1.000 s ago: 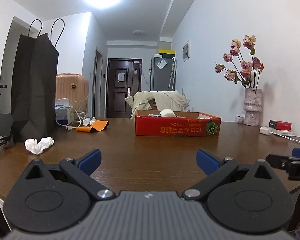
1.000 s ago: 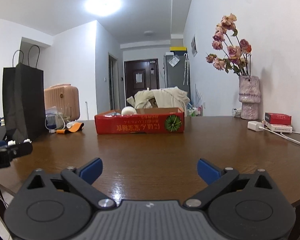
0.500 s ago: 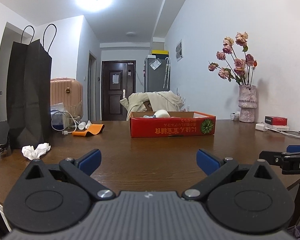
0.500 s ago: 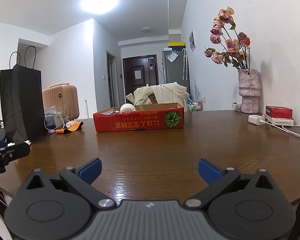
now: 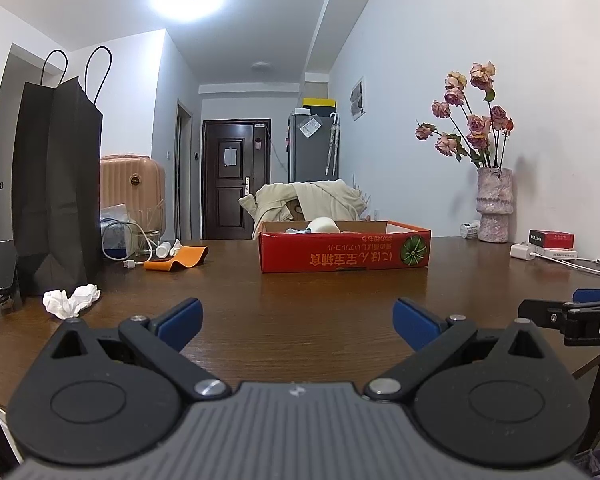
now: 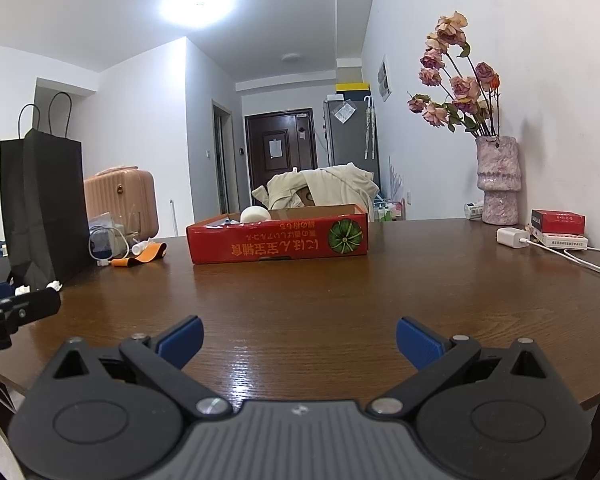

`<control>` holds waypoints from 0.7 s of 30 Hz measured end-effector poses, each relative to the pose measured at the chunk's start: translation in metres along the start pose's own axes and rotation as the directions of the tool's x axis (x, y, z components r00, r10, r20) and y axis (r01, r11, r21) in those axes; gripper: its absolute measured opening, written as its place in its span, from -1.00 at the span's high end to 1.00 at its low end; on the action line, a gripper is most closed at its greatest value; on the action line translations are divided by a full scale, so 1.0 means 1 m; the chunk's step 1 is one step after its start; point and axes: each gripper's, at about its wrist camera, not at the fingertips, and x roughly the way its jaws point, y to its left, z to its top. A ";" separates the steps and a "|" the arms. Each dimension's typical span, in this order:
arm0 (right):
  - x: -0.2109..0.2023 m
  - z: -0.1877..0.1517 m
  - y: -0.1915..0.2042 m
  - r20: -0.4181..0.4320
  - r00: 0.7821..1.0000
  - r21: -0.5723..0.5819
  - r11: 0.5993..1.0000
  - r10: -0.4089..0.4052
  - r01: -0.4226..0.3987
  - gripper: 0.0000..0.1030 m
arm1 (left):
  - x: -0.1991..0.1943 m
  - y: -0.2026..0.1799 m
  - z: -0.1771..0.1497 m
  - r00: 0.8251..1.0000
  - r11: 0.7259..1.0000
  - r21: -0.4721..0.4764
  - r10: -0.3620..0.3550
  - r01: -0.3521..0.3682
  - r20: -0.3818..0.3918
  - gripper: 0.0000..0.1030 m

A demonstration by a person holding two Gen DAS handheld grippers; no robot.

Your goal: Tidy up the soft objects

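While both tools hover low over the near edge of the wooden table (image 5: 300, 300), nothing is held by either one. The left gripper (image 5: 298, 316) has its blue pads spread wide with only bare wood between them, and the right gripper (image 6: 300, 336) is spread just the same.

Taking the red cardboard box (image 5: 346, 246) as the marker: it sits at mid-table, well beyond both tools, with a pale rounded item (image 5: 322, 225) poking above its rim. Well to the left of the box, near the foot of the black paper bag (image 5: 56, 184), lies a crumpled white tissue (image 5: 71, 299), and between bag and box rests a folded orange cloth (image 5: 180, 259). These loose soft things look like what remains to gather, most likely into the box.

My worry is the tissue: it is light and flimsy, so wide jaws closing from above could push it along the wood or catch only a corner. The white cable (image 5: 118, 250) beside the orange cloth could also snag.

Both tools sit level, pointing forward at the box, side by side.
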 end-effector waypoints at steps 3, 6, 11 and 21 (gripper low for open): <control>0.000 0.000 0.000 0.001 1.000 0.000 1.000 -0.001 0.001 -1.00 | 0.000 -0.001 0.001 1.000 1.000 0.000 0.000 0.000 -0.001 -1.00; 0.000 0.000 -0.001 -0.002 1.000 0.001 1.000 -0.002 0.002 -1.00 | 0.000 -0.001 0.001 1.000 1.000 0.001 -0.001 0.001 -0.002 -1.00; 0.000 0.000 -0.001 0.000 1.000 0.003 1.000 -0.004 0.004 -1.00 | 0.000 -0.001 0.001 1.000 1.000 0.001 -0.001 0.001 -0.002 -1.00; -0.001 -0.001 0.000 0.003 1.000 0.002 1.000 -0.003 0.003 -1.00 | 0.001 0.000 0.001 1.000 1.000 0.004 -0.007 0.007 -0.003 -1.00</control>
